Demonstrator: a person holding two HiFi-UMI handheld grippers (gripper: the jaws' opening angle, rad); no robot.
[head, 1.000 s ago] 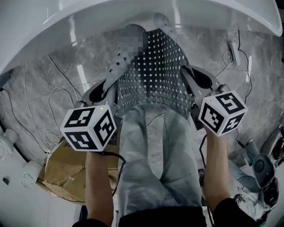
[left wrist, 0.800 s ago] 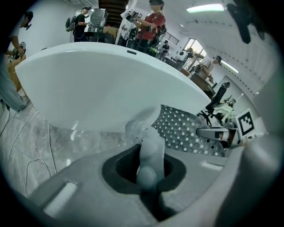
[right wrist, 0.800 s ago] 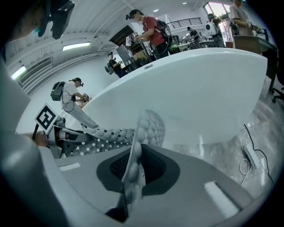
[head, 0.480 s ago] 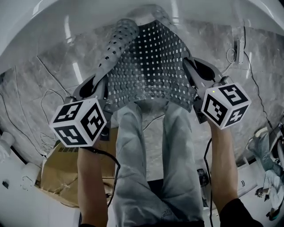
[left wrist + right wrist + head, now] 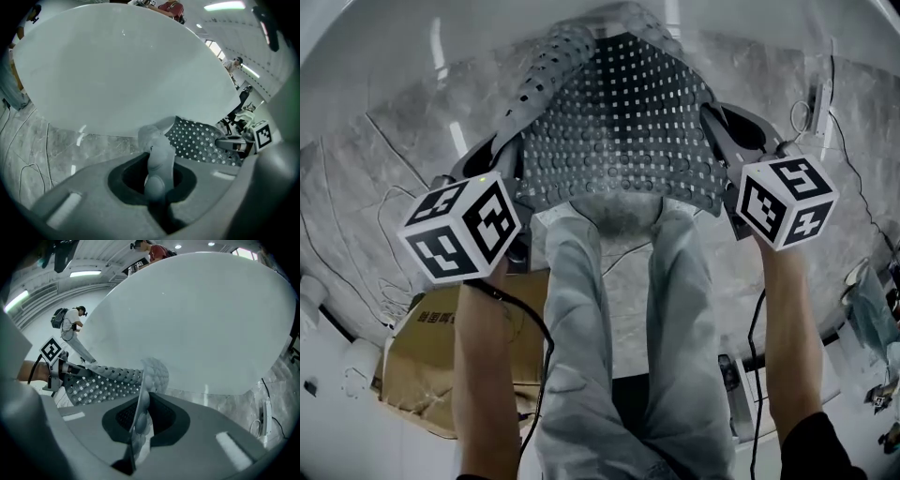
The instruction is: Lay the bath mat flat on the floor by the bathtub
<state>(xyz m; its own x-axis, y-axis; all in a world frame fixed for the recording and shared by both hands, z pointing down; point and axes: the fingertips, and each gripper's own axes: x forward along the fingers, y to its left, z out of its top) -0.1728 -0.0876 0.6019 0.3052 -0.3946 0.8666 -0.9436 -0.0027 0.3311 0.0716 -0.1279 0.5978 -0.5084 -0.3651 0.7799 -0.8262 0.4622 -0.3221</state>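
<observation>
So we are holding the bath mat [image 5: 619,122] by its two near corners, one in each claw, because a pinch at both corners is keeping the sheet spread wide instead of letting it fold on itself. The left gripper [image 5: 511,155] is clamping shut on the mat's near left corner, and the right gripper [image 5: 719,127] is clamping shut on its near right corner; in each gripper view the knobbly edge is sitting squeezed between the jaws.

The mat is hanging in the air between the two claws, reaching away from us toward the curved wall of the bathtub [image 5: 366,66] and over the marble floor [image 5: 403,159]. Its left edge is curling over on itself. We cannot tell whether its far edge is touching the floor. We are pointing both claws downward, we judge, so that the far edge is meeting the floor first, close beside the tub.

Counting, we are seeing one mat, one bathtub, two grippers with one marker cube [image 5: 461,228] each, one cardboard box [image 5: 422,356] on the floor by our left leg, and several loose cables [image 5: 389,216] along the floor's left edge.
</observation>
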